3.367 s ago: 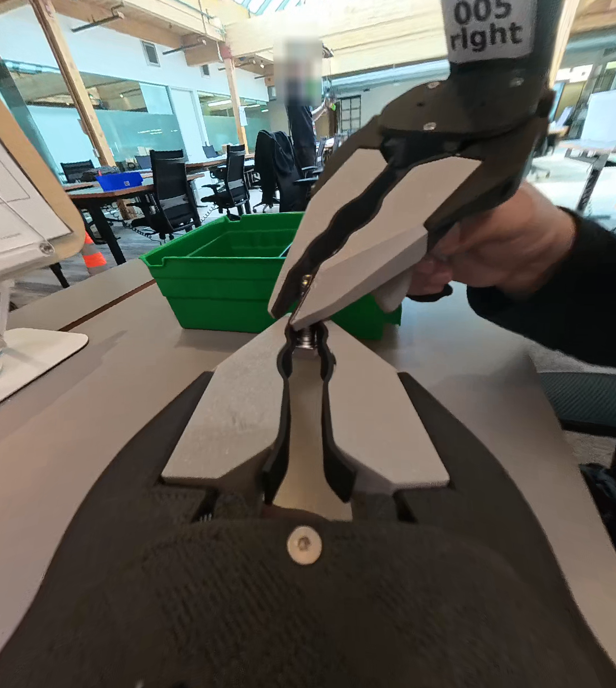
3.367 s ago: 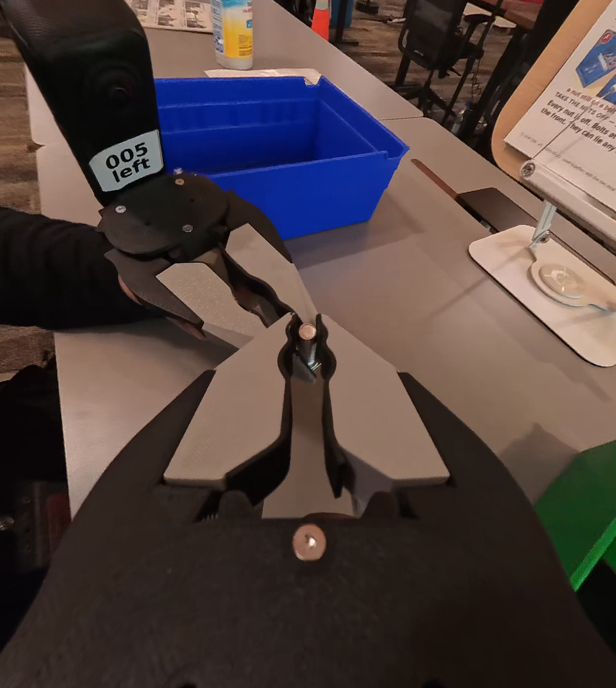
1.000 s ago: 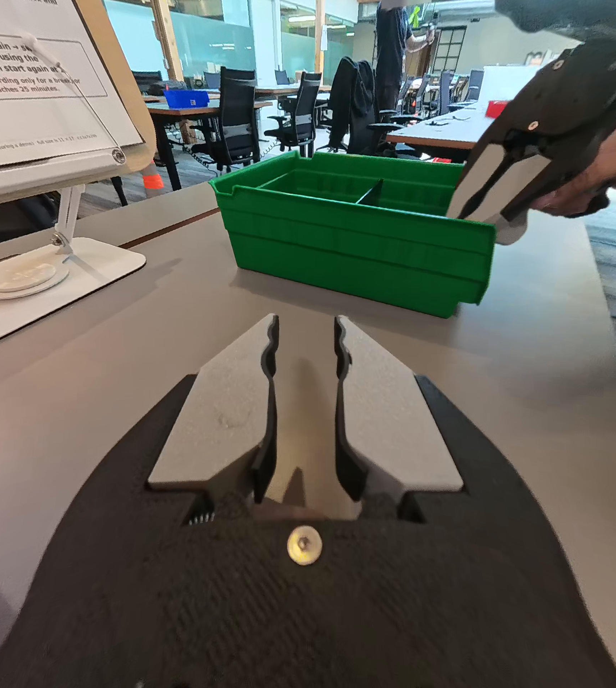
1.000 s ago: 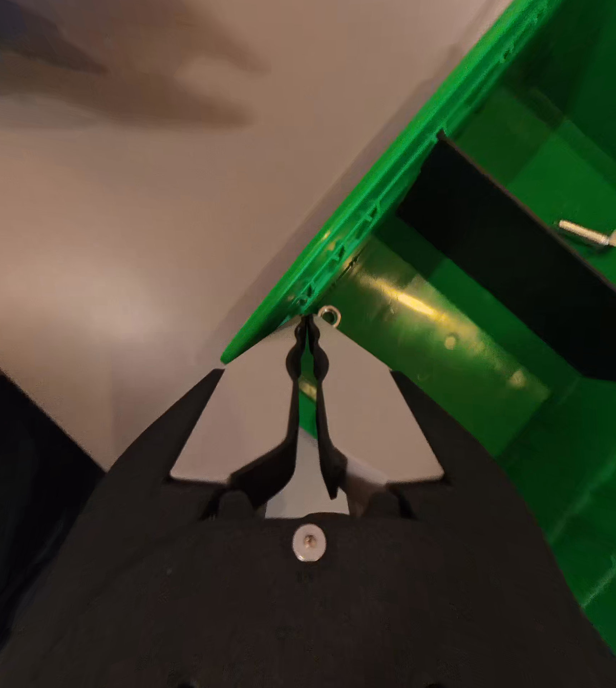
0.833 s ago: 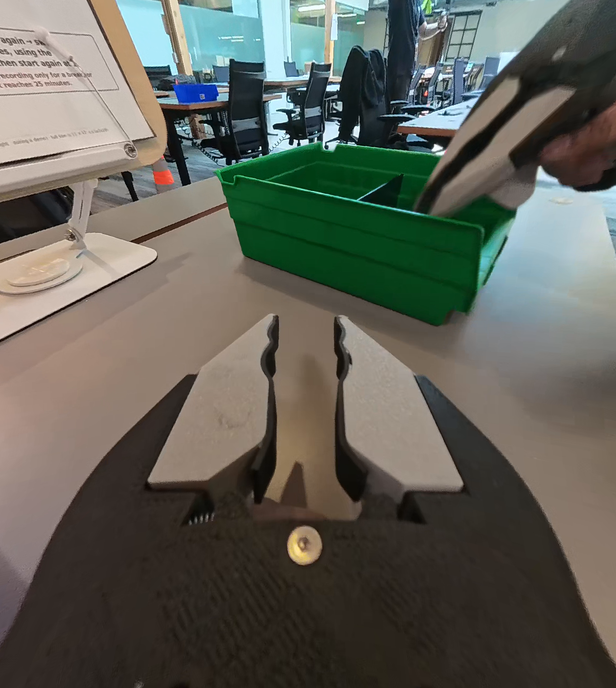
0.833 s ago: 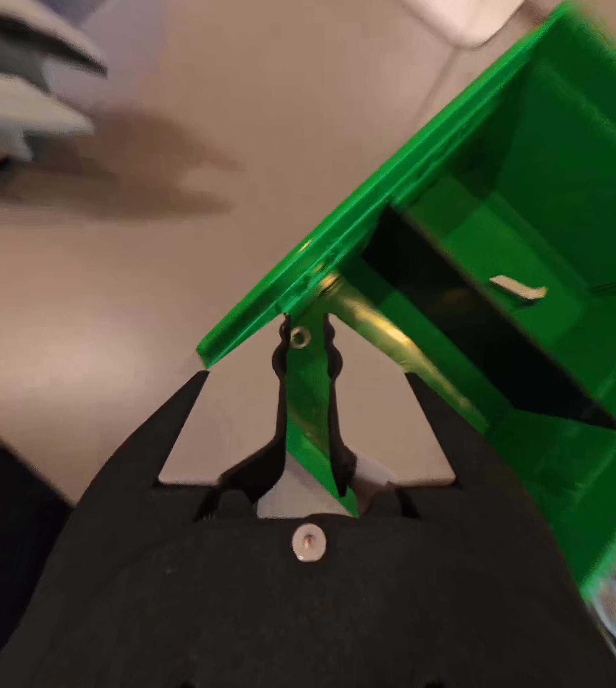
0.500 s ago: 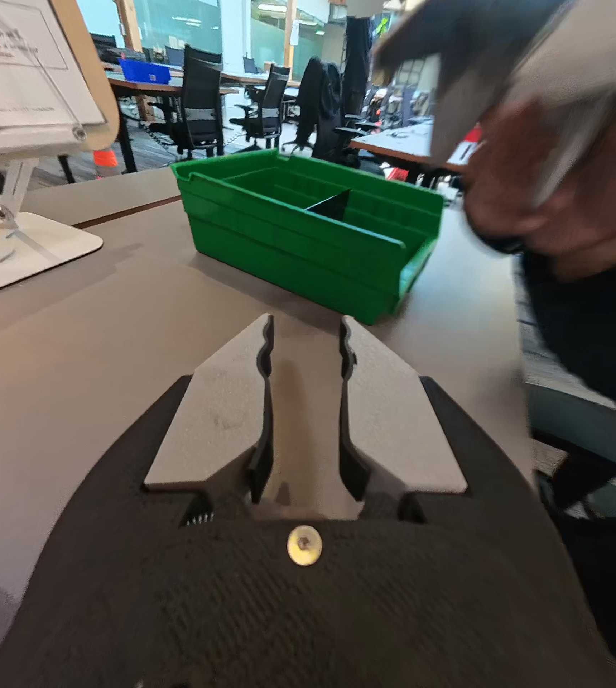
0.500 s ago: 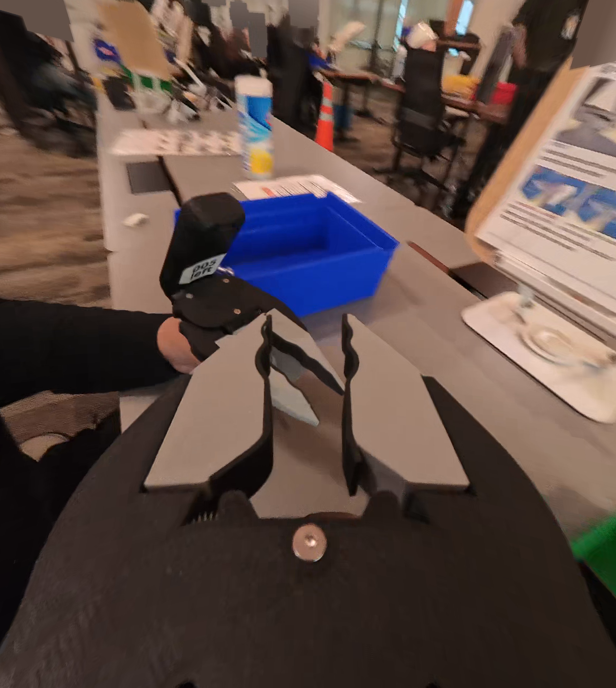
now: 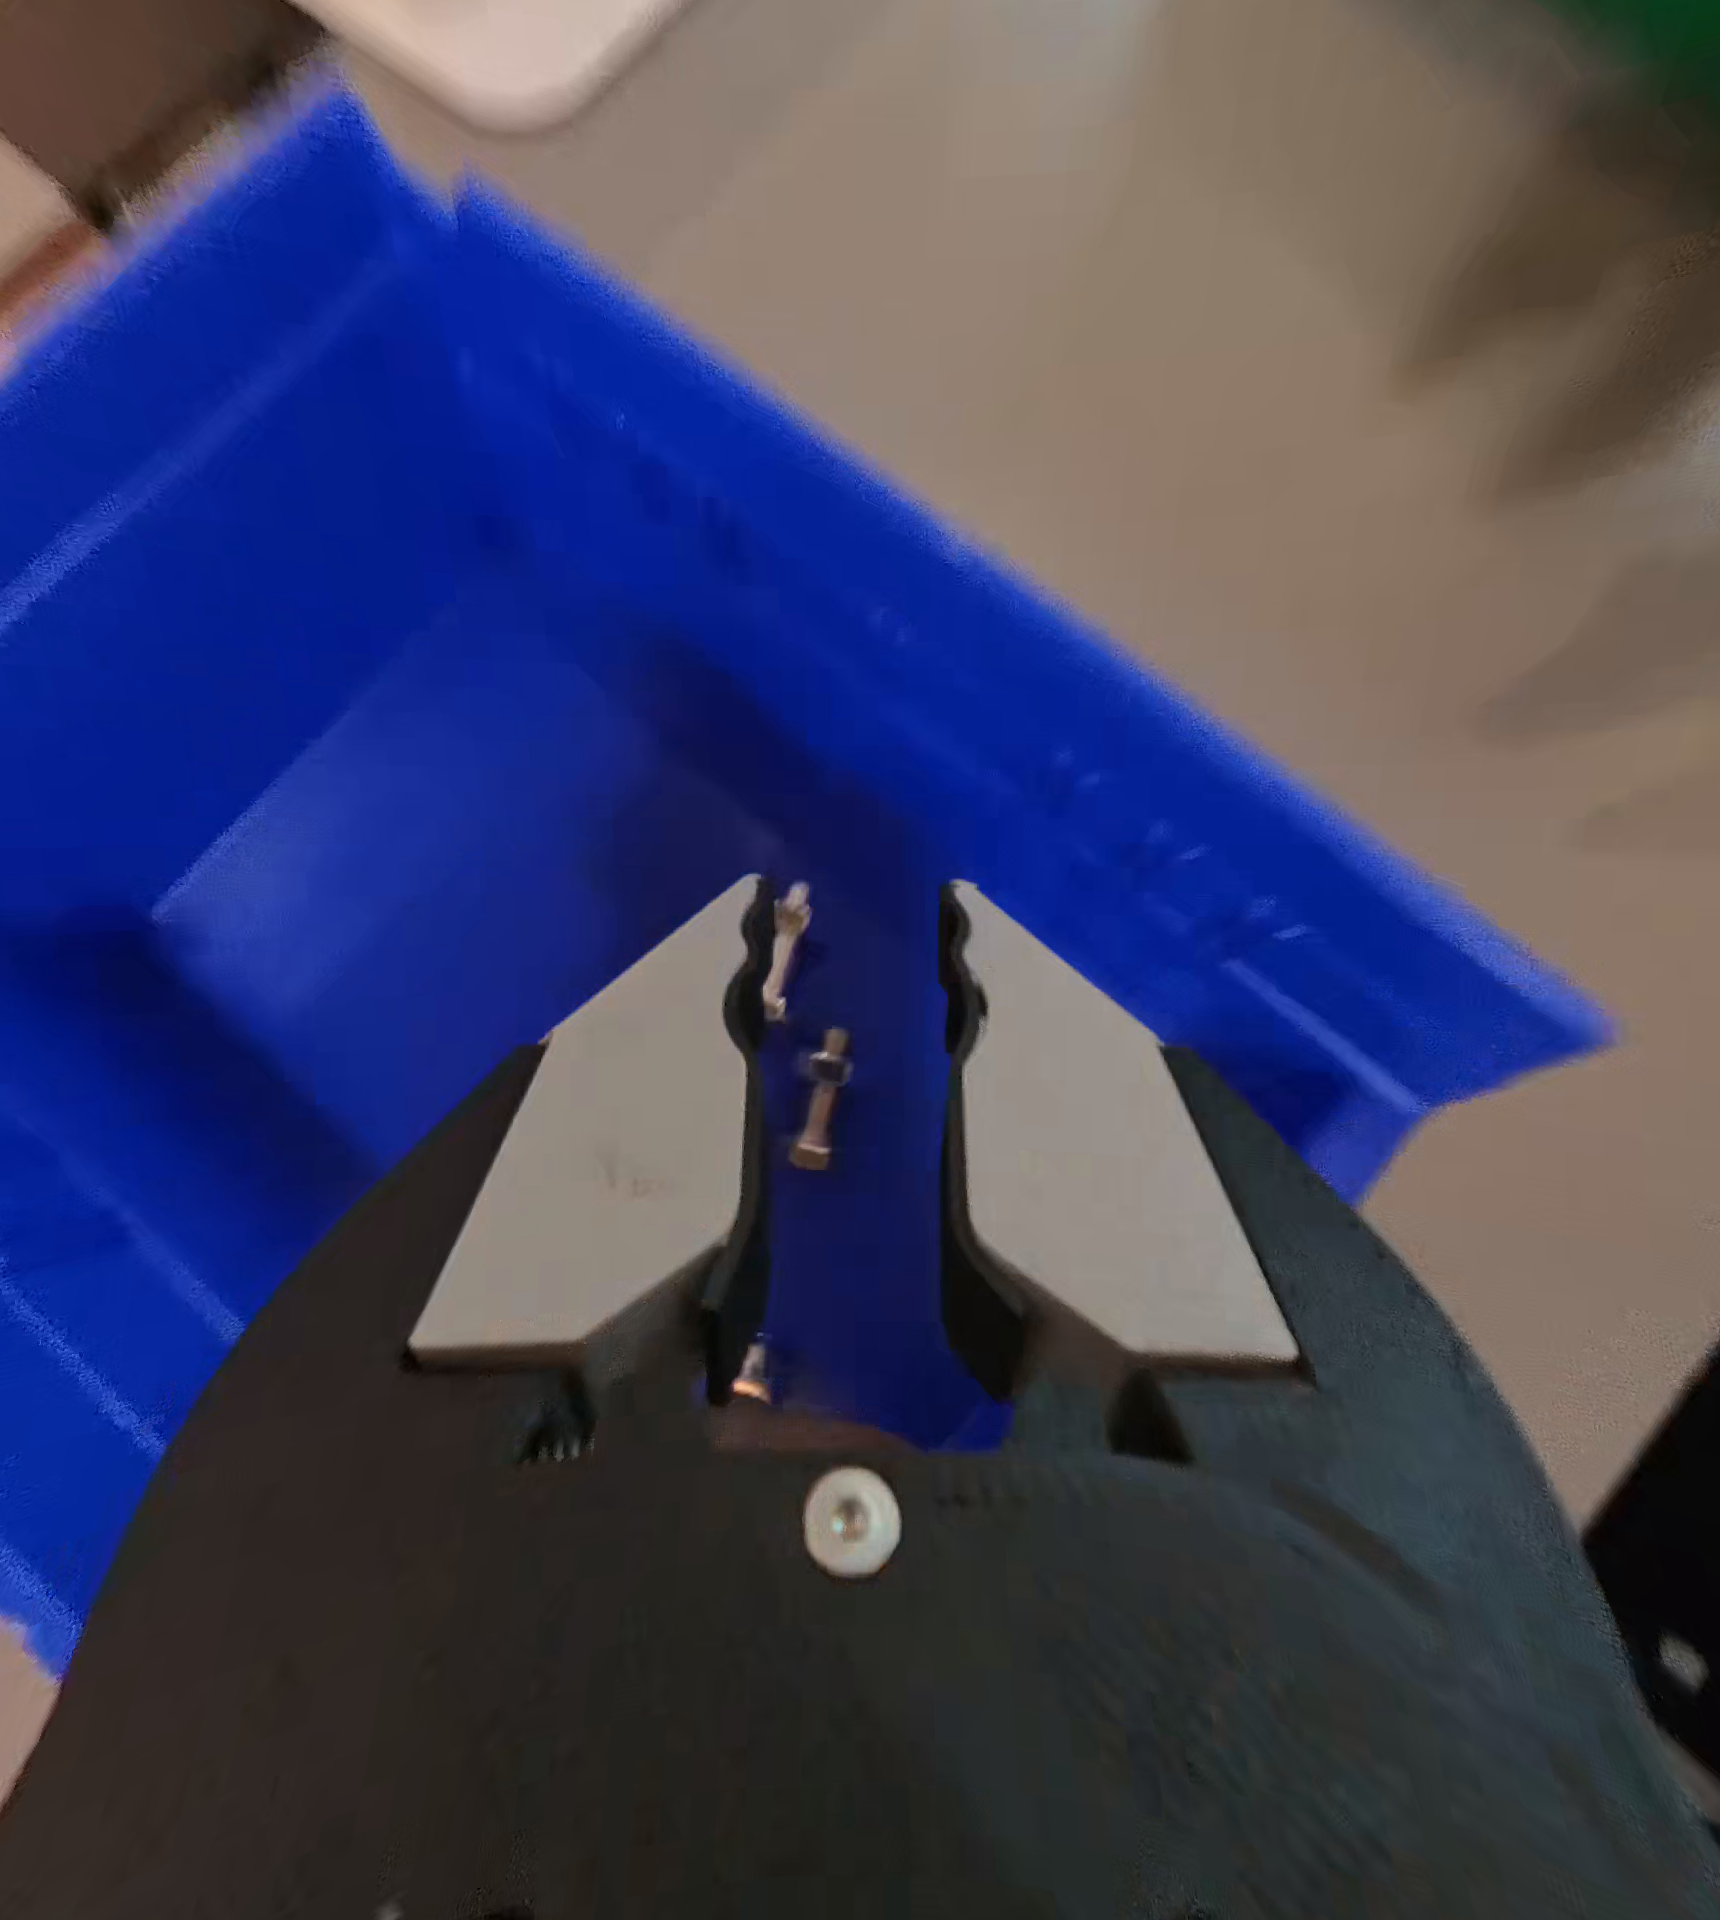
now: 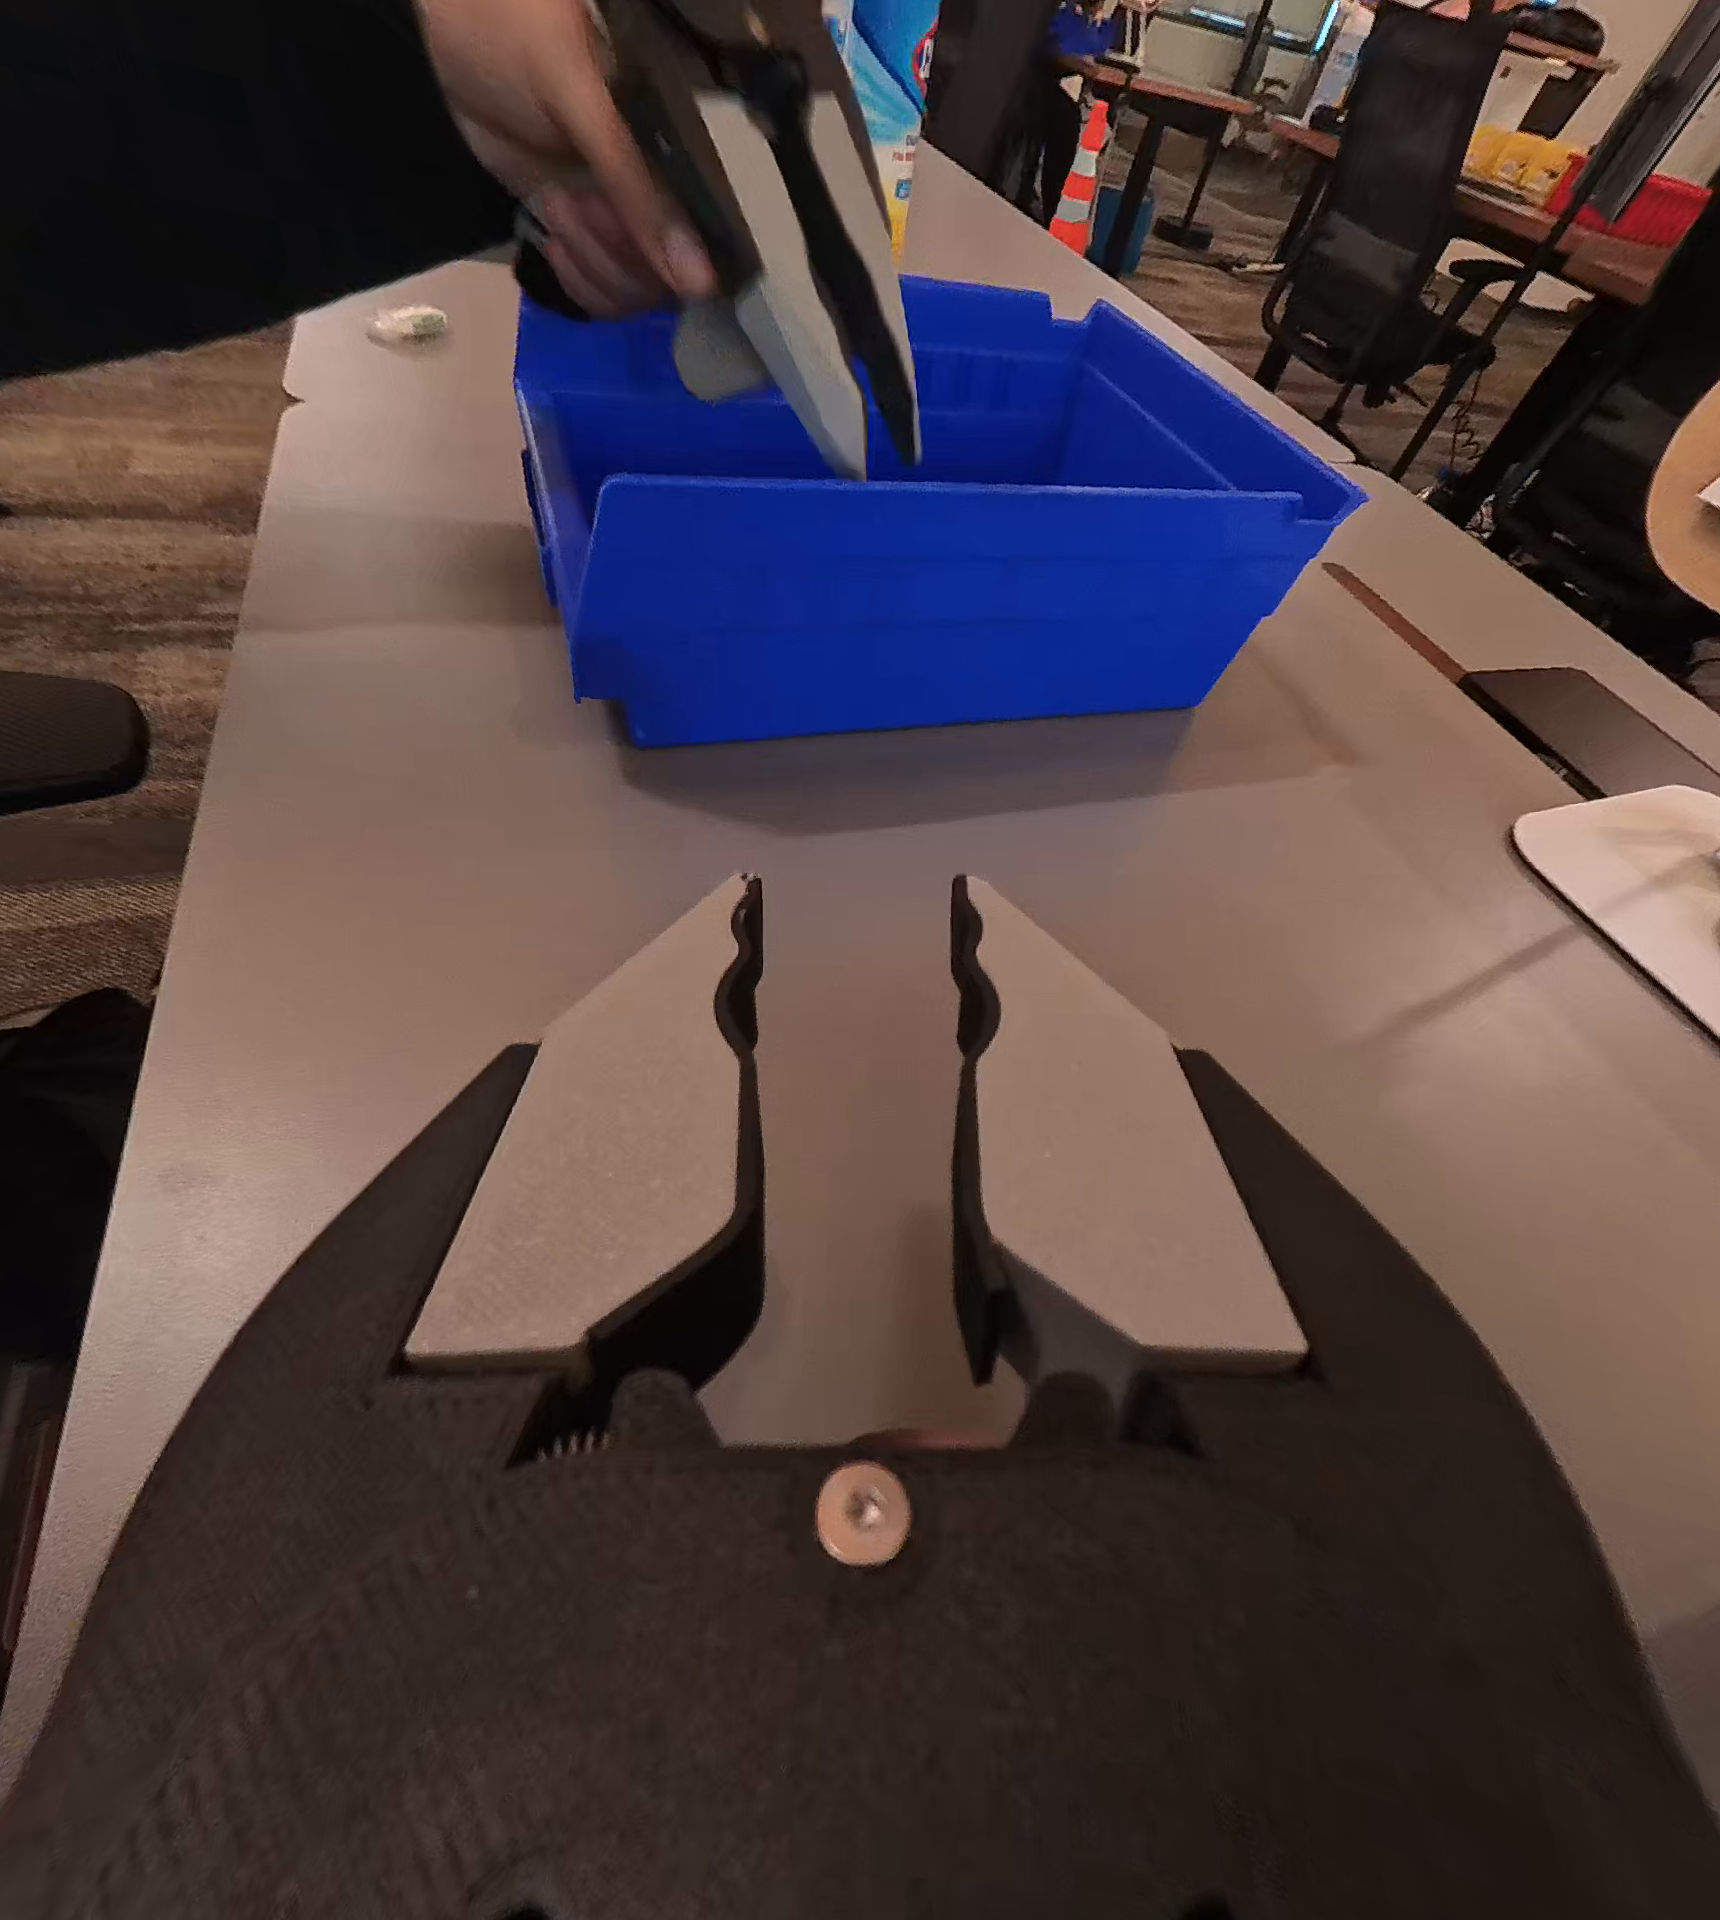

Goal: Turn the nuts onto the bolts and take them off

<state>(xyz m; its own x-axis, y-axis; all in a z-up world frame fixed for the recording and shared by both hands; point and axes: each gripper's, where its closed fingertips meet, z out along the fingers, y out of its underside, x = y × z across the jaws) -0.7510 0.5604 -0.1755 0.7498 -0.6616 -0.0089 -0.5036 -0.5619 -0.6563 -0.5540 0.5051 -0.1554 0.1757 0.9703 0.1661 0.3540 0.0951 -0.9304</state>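
Left hand-held gripper [image 9: 851, 904] points steeply down into the blue bin [image 9: 1095, 769], released, nothing btwn its fingers. Directly under the gap lies a bolt w/ a nut on it [image 9: 820, 1107] on the bin floor, lengthwise along the fingers; a 2nd bolt [image 9: 785, 945] sits just beyond, near the left fingertip, and a bit of metal shows low by the finger base, too hidden to name. View is motion-blurred, so finer detail can't be told.

Probable reason for the pose: this bin holds the assembled bolt+nut pairs, so the left unit is tipped over the rim w/ fingers spread to straddle one for pickup. Judging from that, the step in hand is fetching the next pair to unscrew.

From the right wrist view, the person's hand [image 10: 586, 208] grips the left unit from above, dark sleeve reaching in from the left, fingertips dipping past the bin's near wall into its interior.

Right hand-held gripper [image 10: 854, 894] is also released and empty, held low and roughly level over the grey tabletop [image 10: 420, 883], aimed at the bin but well apart from it. Likely parked there so it's ready to take the nut once the bolt is lifted out. White stand base [image 10: 1645, 883] sits at the right edge.
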